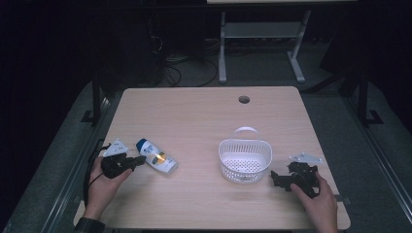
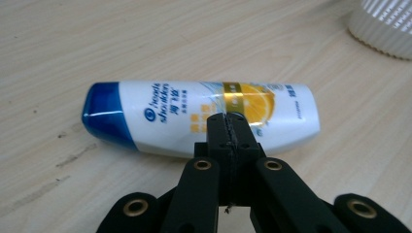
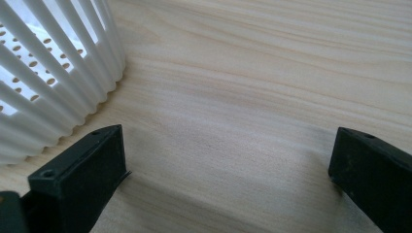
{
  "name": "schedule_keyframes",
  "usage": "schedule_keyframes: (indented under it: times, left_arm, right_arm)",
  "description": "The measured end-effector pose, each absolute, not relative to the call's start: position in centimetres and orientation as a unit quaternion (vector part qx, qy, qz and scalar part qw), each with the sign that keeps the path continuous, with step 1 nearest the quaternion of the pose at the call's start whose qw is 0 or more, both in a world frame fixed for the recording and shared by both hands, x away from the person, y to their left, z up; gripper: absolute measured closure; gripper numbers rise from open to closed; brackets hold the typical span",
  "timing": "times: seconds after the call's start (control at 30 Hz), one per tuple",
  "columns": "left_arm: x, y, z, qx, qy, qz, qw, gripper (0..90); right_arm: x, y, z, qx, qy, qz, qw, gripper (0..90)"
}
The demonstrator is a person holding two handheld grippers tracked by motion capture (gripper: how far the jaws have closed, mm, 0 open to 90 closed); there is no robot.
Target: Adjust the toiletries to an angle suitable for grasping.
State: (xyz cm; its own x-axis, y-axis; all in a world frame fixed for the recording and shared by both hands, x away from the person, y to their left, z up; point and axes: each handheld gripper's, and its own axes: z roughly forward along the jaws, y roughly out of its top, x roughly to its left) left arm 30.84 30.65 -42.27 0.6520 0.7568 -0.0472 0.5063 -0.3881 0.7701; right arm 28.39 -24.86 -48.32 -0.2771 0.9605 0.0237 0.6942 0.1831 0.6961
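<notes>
Two claws are at work, and neither has anything in it yet. Your left claw (image 2: 228,119) is clenched tight, jaws pressed together with nothing between them, its tips just in front of the shampoo bottle (image 2: 201,119) in the left gripper view. From there I cannot tell whether they touch the bottle or sit a little short of it. The bottle lies flat on its side on the counter (image 1: 194,116), blue cap pointing away from the basket, orange label facing up. From the high view it sits at your left, just beside the left claw (image 1: 137,161) and well apart from the white basket (image 1: 244,160).

Your right claw (image 3: 228,170) is released, jaws standing wide over bare wood, with the slatted wall of the basket (image 3: 53,87) close by on one side. In the high view that claw (image 1: 282,178) rests just beside the basket, near the counter's front right.

By my reading the job is to get the bottle into the basket, and none of it is done: the bottle is still lying loose and the basket looks empty. You would have to open the left claw before it can take the bottle.

The counter is pale wood grain with a round cable hole (image 1: 244,99) near its far edge. Beyond it the room is dark, with a white desk frame (image 1: 262,43) and cables on the floor.
</notes>
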Motion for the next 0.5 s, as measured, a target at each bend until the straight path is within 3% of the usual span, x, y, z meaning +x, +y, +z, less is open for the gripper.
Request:
schedule_keyframes:
  times: [0.5]
  left_arm:
    - [33.2, 31.8, -41.5, 0.805, 0.404, 0.175, 0.398, 90.0]
  right_arm:
    - [28.4, -24.9, -48.3, 0.561, 0.738, 0.307, 0.217, 0.0]
